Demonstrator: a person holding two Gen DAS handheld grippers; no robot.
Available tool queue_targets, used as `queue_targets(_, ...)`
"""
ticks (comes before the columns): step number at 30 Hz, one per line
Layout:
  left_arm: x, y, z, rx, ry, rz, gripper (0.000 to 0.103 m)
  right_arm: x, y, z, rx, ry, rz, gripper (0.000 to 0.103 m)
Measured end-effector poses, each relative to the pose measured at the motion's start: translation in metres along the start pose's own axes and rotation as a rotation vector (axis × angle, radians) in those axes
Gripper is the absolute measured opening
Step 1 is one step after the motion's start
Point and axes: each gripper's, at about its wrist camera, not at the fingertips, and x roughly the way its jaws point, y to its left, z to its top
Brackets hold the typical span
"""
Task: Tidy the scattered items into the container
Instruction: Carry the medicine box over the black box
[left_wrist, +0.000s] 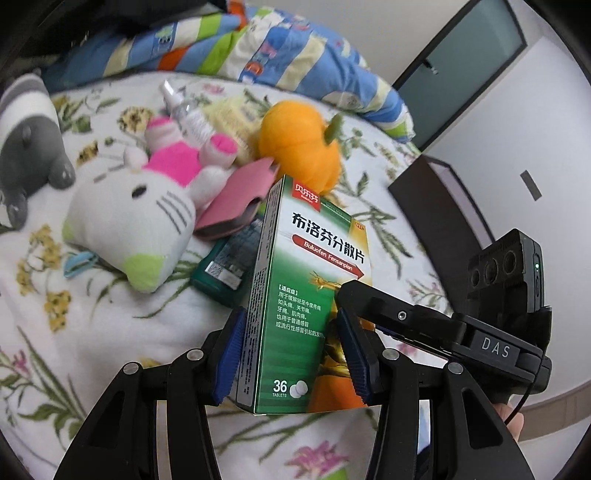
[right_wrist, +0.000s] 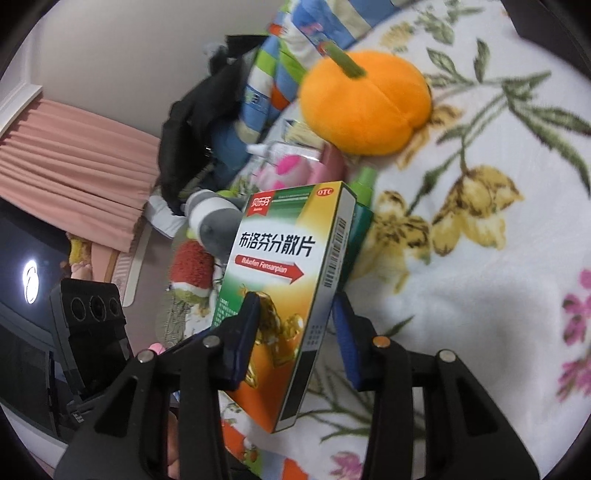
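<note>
A green and orange medicine box (left_wrist: 314, 258) stands upright above the floral blanket (left_wrist: 110, 332). My left gripper (left_wrist: 291, 321) is shut on its lower half, a blue pad pressed against each narrow side. One black finger (left_wrist: 369, 299) of my right gripper comes in from the right and lies on the box's front face. In the right wrist view the same box (right_wrist: 280, 240) sits tilted in my right gripper (right_wrist: 295, 301), one pad on its front and the other at its barcode side. No container shows clearly.
A white cat plush (left_wrist: 140, 214), an orange pumpkin plush (left_wrist: 299, 147), a pink case (left_wrist: 236, 199), a green packet (left_wrist: 225, 266), a spray bottle (left_wrist: 184, 107) and a grey striped plush (left_wrist: 26, 147) lie scattered. Behind them are a striped quilt (left_wrist: 258, 44) and a black bag (right_wrist: 192, 122).
</note>
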Motion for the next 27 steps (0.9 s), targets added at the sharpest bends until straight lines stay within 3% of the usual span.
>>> queue_targets(17,-0.1,-0.09,-0.002,0.106,-0.135,0.019,0.05,-0.104,0.067,-0.007,-0.085,-0.131,0.104,0.041)
queue_targets(27,-0.111,-0.165,0.005,0.184,-0.168,-0.01,0.05,-0.188,0.068,0.003,-0.115,-0.231,0.097,0.041)
